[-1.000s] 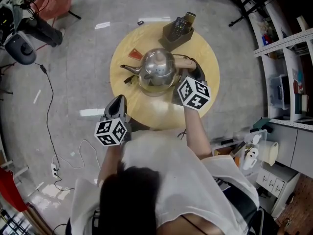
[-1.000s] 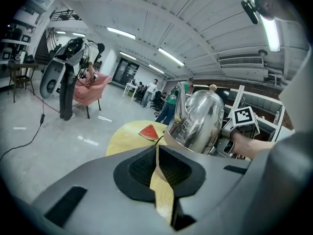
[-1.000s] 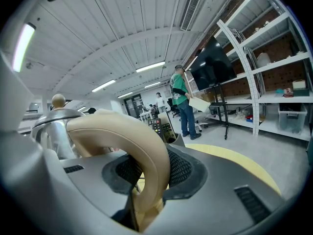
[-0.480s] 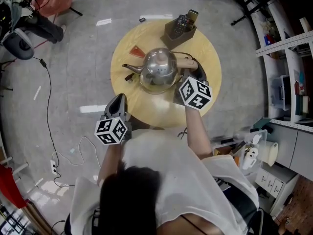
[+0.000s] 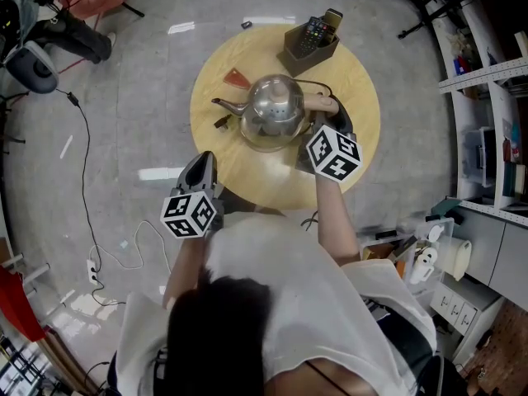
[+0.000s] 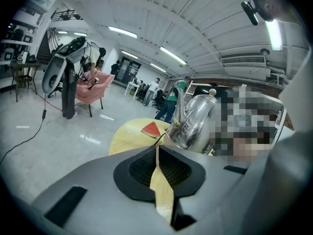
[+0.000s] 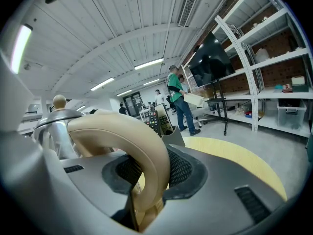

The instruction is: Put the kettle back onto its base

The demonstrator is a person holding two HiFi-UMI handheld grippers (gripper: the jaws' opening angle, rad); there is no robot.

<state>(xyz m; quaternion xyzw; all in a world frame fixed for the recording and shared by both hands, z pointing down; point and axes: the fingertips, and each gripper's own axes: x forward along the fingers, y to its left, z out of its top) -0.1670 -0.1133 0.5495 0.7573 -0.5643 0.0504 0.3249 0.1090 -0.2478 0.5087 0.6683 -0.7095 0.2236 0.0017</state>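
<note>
A shiny steel kettle (image 5: 272,110) with a beige handle (image 5: 318,102) stands in the middle of the round wooden table (image 5: 355,81). My right gripper (image 5: 327,122) is shut on that handle (image 7: 128,137), which fills the space between its pads; the kettle body (image 7: 53,131) shows at the left of the right gripper view. Its base is hidden beneath it; a dark cord (image 5: 317,84) curves out behind the handle. My left gripper (image 5: 198,170) hovers at the table's near-left edge, shut and holding nothing, well short of the kettle (image 6: 195,119).
A red wedge (image 5: 236,78) lies behind the spout, and also appears in the left gripper view (image 6: 152,129). A brown holder with remote controls (image 5: 312,40) stands at the far rim. Cables run over the floor at the left (image 5: 82,180). Shelves (image 5: 495,122) line the right side.
The kettle and both grippers keep their places relative to the table; only the head view has shifted slightly.
</note>
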